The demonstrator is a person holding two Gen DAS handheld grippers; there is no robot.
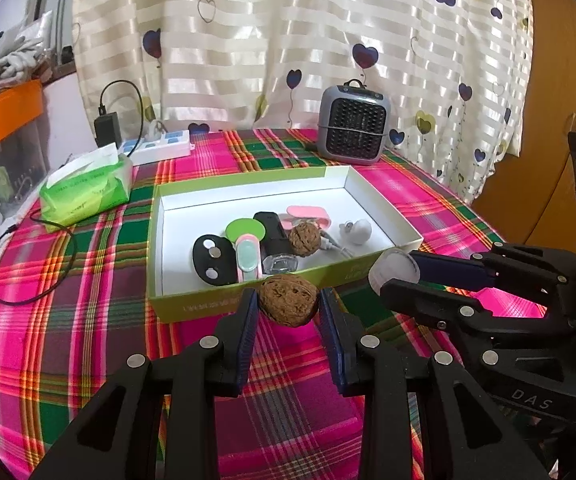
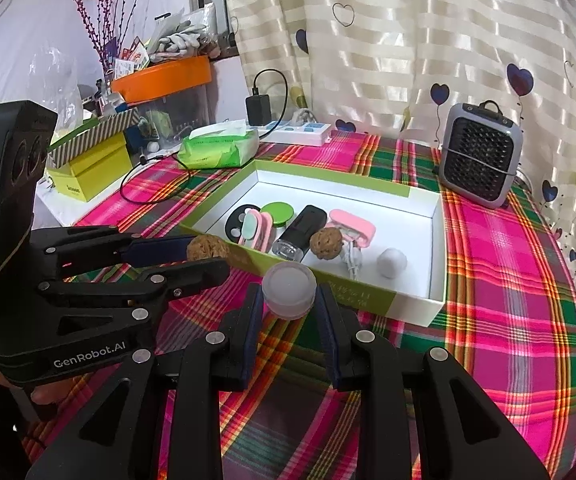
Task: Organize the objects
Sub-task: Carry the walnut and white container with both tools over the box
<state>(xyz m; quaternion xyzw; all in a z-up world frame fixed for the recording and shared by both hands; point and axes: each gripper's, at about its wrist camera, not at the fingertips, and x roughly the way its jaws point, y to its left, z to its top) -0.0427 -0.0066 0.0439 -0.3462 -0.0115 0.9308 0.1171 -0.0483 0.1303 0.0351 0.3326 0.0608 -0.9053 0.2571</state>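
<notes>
My left gripper is shut on a brown walnut, held just in front of the near wall of the green-and-white box. My right gripper is shut on a small translucent white jar, held near the box's near wall. In the left wrist view the right gripper with the jar is at the right. In the right wrist view the left gripper with the walnut is at the left. The box holds a second walnut, a black device, a green lid, a pink case and a white ball.
A grey mini heater stands behind the box on the plaid tablecloth. A green tissue pack, a power strip with a black charger and a black cable lie at the left. A curtain hangs behind.
</notes>
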